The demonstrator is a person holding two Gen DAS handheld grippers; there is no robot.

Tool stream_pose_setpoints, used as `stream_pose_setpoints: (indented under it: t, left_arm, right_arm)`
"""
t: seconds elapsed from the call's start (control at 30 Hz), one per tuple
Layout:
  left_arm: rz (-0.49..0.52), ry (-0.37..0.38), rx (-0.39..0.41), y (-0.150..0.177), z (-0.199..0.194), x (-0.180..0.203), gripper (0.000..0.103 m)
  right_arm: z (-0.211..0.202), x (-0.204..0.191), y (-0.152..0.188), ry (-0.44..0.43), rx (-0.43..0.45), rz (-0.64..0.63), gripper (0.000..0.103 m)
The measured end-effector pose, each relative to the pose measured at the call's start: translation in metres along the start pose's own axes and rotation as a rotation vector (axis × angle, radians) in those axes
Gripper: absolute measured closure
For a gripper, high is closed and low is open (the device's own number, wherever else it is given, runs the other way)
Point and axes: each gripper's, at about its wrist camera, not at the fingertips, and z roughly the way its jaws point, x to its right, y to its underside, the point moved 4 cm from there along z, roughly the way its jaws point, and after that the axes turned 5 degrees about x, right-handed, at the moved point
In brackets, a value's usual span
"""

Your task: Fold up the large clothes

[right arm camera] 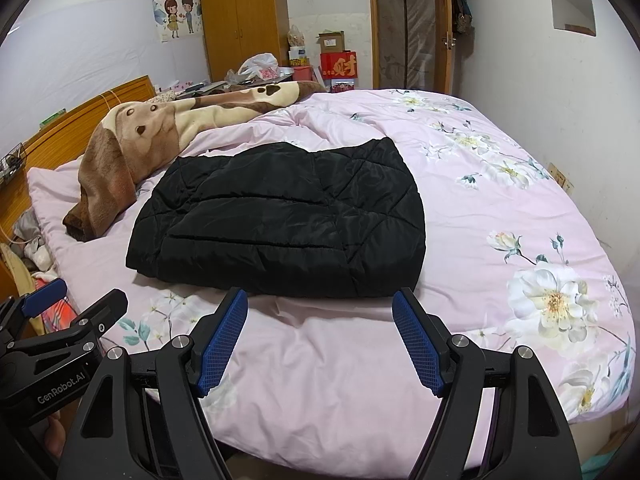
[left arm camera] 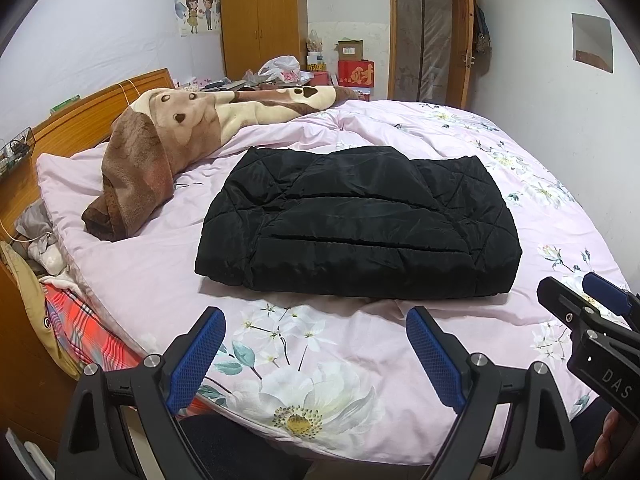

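Observation:
A black quilted jacket (left arm camera: 360, 220) lies folded into a compact rectangle on the pink floral quilt (left arm camera: 320, 368); it also shows in the right wrist view (right arm camera: 280, 220). My left gripper (left arm camera: 316, 320) is open and empty, held above the quilt just in front of the jacket's near edge. My right gripper (right arm camera: 320, 300) is open and empty, its fingertips close to the jacket's near edge without touching it. The right gripper shows at the right edge of the left wrist view (left arm camera: 580, 292). The left gripper shows at the left edge of the right wrist view (right arm camera: 76, 300).
A brown and cream plush blanket (left arm camera: 160, 152) lies bunched at the far left of the bed by the wooden headboard (left arm camera: 88, 116). Loose clothes (left arm camera: 60, 312) fill the gap at the bed's left side. A wardrobe (left arm camera: 260, 16), boxes and a door stand at the far wall.

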Motion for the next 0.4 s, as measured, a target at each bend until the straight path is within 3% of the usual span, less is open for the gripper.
stream_pose_setpoints:
  t: [0.4]
  left_arm:
    - [-0.005, 0.000, -0.001, 0.0016, 0.0005, 0.0005, 0.011]
  right_arm:
    - [0.0002, 0.0010, -0.0002, -0.001, -0.001, 0.000, 0.028]
